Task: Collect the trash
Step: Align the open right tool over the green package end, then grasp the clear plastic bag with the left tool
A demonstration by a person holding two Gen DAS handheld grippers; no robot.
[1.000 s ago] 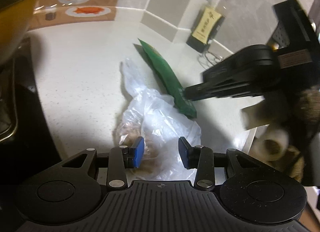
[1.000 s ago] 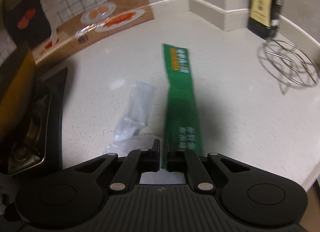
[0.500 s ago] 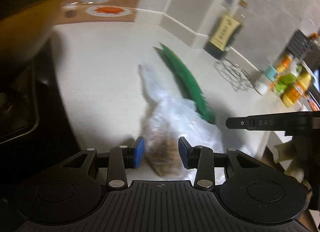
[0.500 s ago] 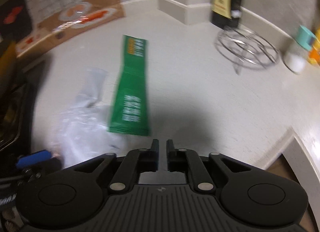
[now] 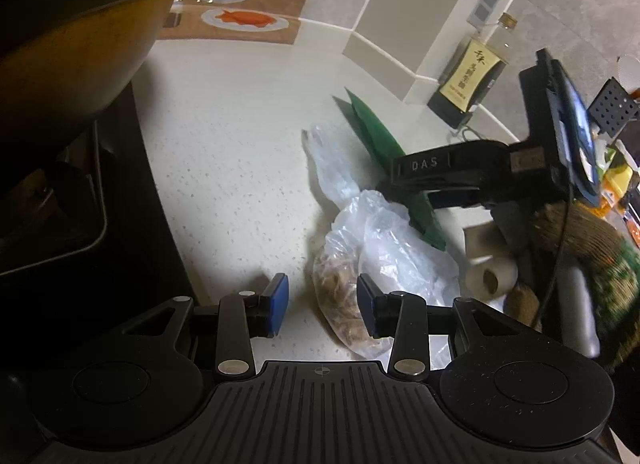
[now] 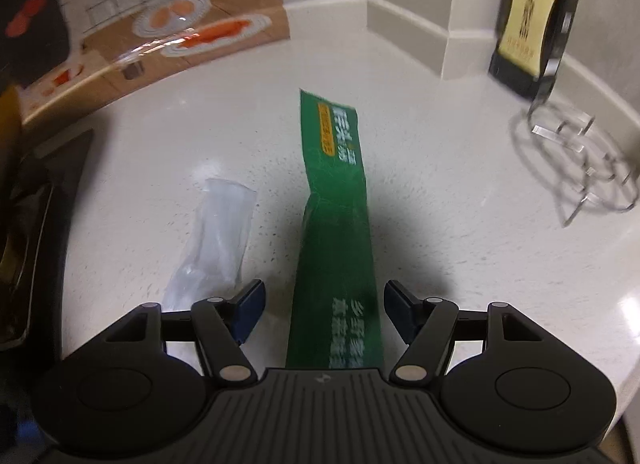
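Note:
A long green wrapper (image 6: 336, 232) lies on the white counter (image 6: 440, 183); it also shows in the left wrist view (image 5: 380, 147). My right gripper (image 6: 324, 310) is open, its jaws on either side of the wrapper's near end. A clear plastic bag (image 5: 384, 240) with brown scraps inside lies beside the wrapper; its tail shows in the right wrist view (image 6: 220, 232). My left gripper (image 5: 322, 298) is open, just above the bag's near end. The right gripper's body (image 5: 460, 171) hangs over the wrapper in the left wrist view.
A dark wok (image 5: 72, 23) sits on a black stove (image 5: 80, 223) at the left. A dark bottle (image 6: 532, 35) and a wire trivet (image 6: 580, 167) stand at the back right. A placemat with plates (image 6: 188, 31) leans on the tiled wall. Paper rolls (image 5: 492, 272) lie past the counter edge.
My right gripper has opened and moved back over the green wrapper's near end. My left gripper stays open over the bag.

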